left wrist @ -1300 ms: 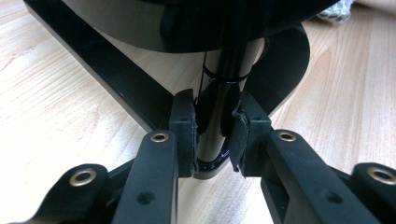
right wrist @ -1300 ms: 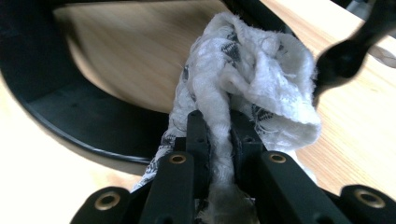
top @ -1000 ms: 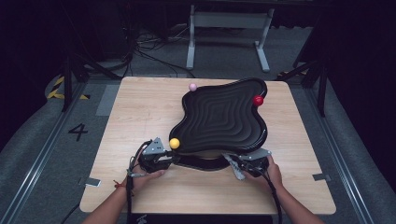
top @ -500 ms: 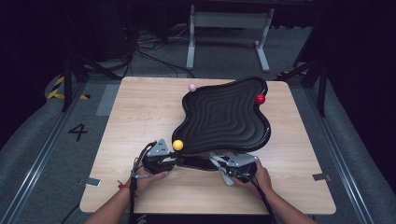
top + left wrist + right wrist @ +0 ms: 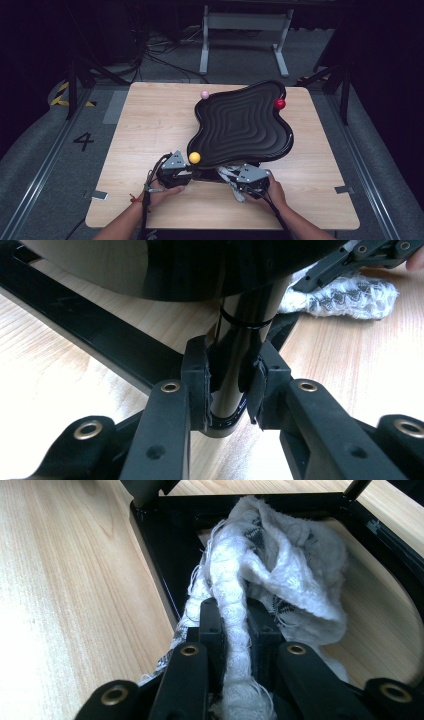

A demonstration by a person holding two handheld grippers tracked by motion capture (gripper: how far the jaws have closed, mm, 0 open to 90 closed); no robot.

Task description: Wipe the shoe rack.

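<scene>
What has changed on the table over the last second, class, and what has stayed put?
The right gripper, shut on the white cloth, slid left under the black wavy tray. The left gripper stayed clamped on the tray's leg; the yellow, pink and red balls kept their places.

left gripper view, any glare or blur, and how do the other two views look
Left gripper view: table washed out bright at left, black post sharp. Right gripper view: white cloth slightly overexposed. High view: table evenly lit, surroundings dark.

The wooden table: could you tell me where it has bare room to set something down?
Free: the wide strip left of the black wavy tray, and the near right corner of the wooden table. Crowded: the near middle, around both grippers.
</scene>
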